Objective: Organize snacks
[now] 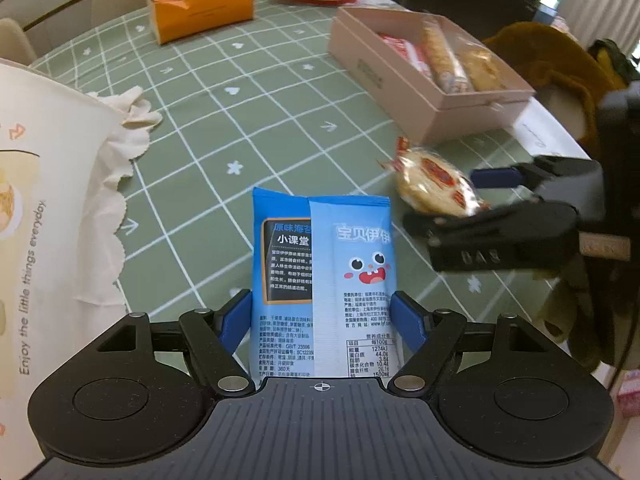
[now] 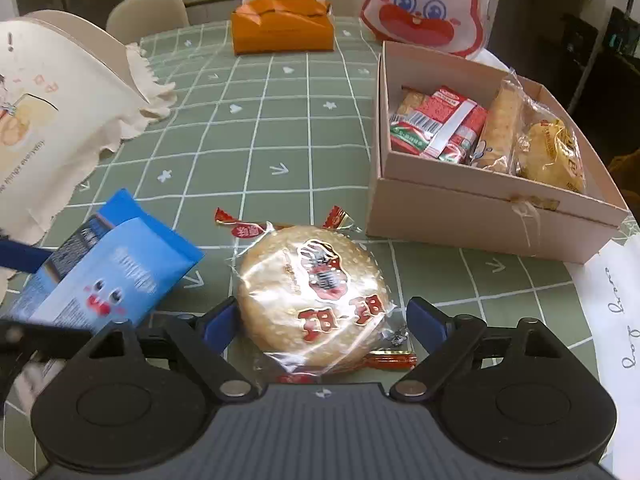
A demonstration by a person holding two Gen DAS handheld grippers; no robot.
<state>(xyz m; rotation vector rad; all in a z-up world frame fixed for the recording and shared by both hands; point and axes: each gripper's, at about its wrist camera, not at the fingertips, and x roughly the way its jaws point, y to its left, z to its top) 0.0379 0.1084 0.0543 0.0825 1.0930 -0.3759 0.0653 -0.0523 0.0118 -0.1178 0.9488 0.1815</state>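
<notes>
My left gripper (image 1: 322, 318) is shut on a blue seaweed snack packet (image 1: 322, 264) with a cartoon face, held above the green checked tablecloth; the packet also shows in the right wrist view (image 2: 108, 272). My right gripper (image 2: 318, 320) has its blue pads on both sides of a round rice cracker in clear wrap (image 2: 316, 292), shut on it. The cracker and right gripper show in the left wrist view (image 1: 434, 184) at right. A pink cardboard box (image 2: 472, 216) holding several snacks stands ahead right.
An orange tissue box (image 2: 282, 26) and a red-and-white cartoon bag (image 2: 424, 8) sit at the far side. A cream tote bag (image 1: 44, 216) with lace trim stands at left. A white paper (image 2: 616, 312) lies at the right table edge. Chairs stand behind the table.
</notes>
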